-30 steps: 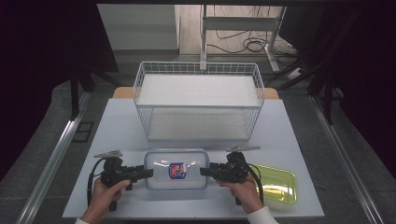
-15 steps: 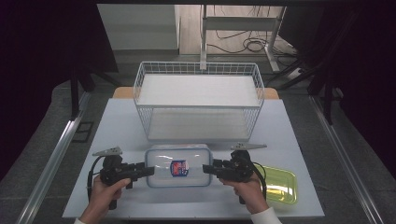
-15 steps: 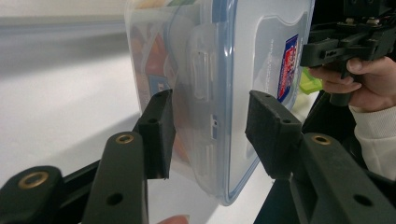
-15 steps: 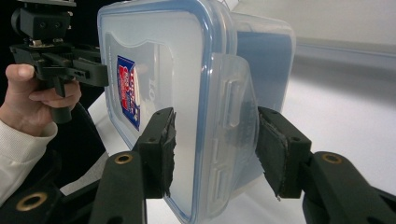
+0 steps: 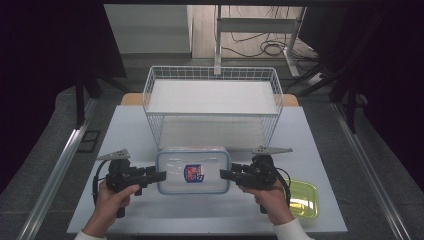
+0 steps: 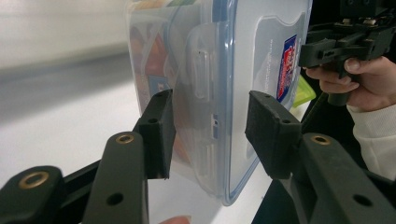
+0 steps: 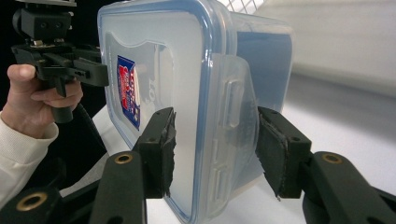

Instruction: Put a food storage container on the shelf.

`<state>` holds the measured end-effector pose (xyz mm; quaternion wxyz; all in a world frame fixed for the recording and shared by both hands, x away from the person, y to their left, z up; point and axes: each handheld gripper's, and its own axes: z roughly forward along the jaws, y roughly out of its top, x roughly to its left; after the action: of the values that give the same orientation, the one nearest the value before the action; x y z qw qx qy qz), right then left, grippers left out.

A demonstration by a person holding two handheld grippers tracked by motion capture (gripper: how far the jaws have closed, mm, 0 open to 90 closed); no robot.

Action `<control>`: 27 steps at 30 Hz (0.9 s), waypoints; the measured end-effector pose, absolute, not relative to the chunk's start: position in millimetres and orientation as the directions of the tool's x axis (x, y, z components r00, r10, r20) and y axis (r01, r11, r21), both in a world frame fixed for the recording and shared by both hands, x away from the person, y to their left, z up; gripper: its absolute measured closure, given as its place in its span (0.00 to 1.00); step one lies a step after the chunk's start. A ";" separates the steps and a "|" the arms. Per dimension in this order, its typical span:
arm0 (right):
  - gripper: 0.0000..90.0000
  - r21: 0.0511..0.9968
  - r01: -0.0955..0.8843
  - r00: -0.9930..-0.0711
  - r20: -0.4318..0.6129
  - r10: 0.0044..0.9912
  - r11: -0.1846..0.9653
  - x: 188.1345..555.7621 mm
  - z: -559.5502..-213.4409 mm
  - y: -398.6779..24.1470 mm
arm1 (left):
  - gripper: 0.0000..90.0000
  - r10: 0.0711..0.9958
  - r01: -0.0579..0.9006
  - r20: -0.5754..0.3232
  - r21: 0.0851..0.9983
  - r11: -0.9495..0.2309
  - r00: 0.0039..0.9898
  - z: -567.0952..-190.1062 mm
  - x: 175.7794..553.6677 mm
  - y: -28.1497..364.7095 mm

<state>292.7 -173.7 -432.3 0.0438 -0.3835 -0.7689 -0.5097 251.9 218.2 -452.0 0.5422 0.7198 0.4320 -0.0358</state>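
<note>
**Clear lidded box pinched at both ends**

Low in the frame, the left tongs (image 5: 159, 175) and right tongs (image 5: 226, 174) clamp their black rubbery pads on opposite ends of a translucent rounded-rectangle plastic box (image 5: 193, 169) with a snap-latch lid, above the matte white counter (image 5: 130, 130). Behind stands a white wire basket (image 5: 212, 100).

Wire basket (image 5: 212, 100) blocks the table's (image 5: 130, 125) far middle, directly beyond the box (image 5: 193, 170). Green tray (image 5: 302, 199) occupies the near right corner. Left side offers passage.
</note>
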 end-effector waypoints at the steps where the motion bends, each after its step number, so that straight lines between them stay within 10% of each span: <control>1: 0.55 0.754 0.630 -0.704 0.453 0.546 0.187 293.2 -429.5 -174.1 | 0.59 0.581 0.657 -0.519 0.753 -0.037 0.627 -449.8 252.8 218.0; 27: 0.55 0.808 0.563 -0.735 0.394 0.552 0.173 307.8 -376.0 -183.0 | 0.59 0.573 0.598 -0.473 0.801 -0.038 0.669 -401.2 272.6 209.7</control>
<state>307.8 -183.0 -376.0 0.0056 -0.3639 -0.7660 -0.5300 272.6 209.7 -401.2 0.5622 0.7202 0.4064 -0.0109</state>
